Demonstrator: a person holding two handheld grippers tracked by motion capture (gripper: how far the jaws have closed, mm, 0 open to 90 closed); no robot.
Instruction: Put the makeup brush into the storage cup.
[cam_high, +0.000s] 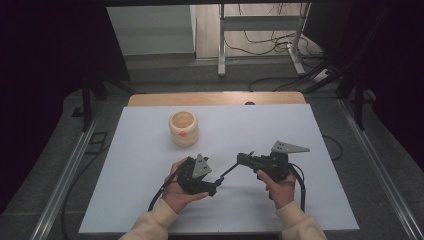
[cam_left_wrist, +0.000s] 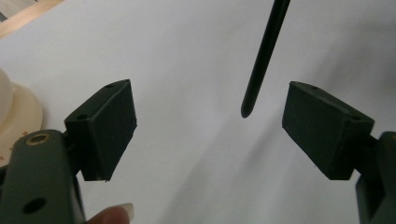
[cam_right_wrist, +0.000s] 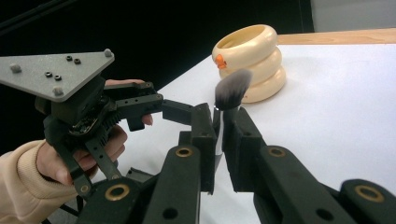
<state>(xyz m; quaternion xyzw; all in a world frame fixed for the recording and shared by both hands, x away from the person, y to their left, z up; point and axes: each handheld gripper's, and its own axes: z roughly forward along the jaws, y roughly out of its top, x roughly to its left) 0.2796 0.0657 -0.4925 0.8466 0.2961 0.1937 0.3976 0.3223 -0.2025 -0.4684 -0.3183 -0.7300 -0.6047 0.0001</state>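
The makeup brush (cam_right_wrist: 232, 95) is sitting clamped between the jaws of the right gripper (cam_right_wrist: 219, 133), its grey bristle head poking up just past the jaw tips and its thin black handle (cam_left_wrist: 261, 60) running out the other way, down toward the left gripper (cam_left_wrist: 210, 126). From the left gripper view the handle's pointed end is hanging in the gap between the two jaws, nearer the far one and touching neither. That gripper is standing wide apart and is gripping nothing; a fingertip (cam_left_wrist: 112, 215) is showing at the bottom edge beneath it.

From above, the right gripper (cam_high: 248, 159) is hovering over the white table (cam_high: 320, 200) with the handle slanting down to the left gripper (cam_high: 209, 181), so a handover looks to be the step in hand. To do it well, the left jaws should be closing squarely on the handle a little above its tip, not at the very point, where it could slip out. The right gripper should be keeping its clamp until the left one has bitten firmly.

Beyond the left gripper, well apart from both, the cream ringed holder (cam_high: 183, 128) with an orange mark on its side is standing upright with its mouth open, a likely place for the brush.
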